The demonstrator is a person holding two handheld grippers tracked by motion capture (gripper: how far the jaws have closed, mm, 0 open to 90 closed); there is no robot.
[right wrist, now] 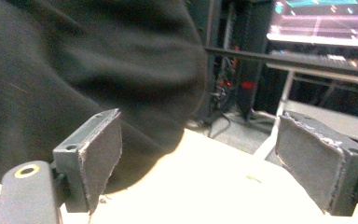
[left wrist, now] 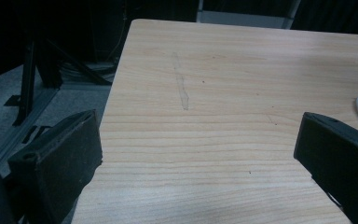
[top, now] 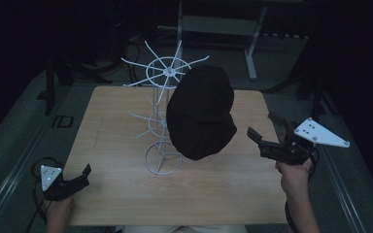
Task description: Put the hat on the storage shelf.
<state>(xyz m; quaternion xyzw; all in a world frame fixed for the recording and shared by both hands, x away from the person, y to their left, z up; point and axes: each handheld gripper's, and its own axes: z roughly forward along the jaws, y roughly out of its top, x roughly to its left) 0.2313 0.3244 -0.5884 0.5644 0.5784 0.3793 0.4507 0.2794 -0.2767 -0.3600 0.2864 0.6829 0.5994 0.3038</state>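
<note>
Black cap (top: 201,112) hangs on the white wire rack (top: 162,121), which stands upright near the middle of the wooden table (top: 126,194). The cap covers the rack's right side from the upper tier down to just above the ring base.

Right gripper (top: 267,131): held above the table's right edge, jaws spread wide, nothing between them. The cap sits just ahead of its jaws, near but apart in the high view. In the right gripper view the cap (right wrist: 74,70) fills the area beyond and above the left jaw; contact cannot be judged there.

Left gripper (top: 80,175): low at the near left corner of the table, jaws wide apart and empty. Ahead of it is bare wood (left wrist: 223,93); the rack and cap are well off to its right.
</note>
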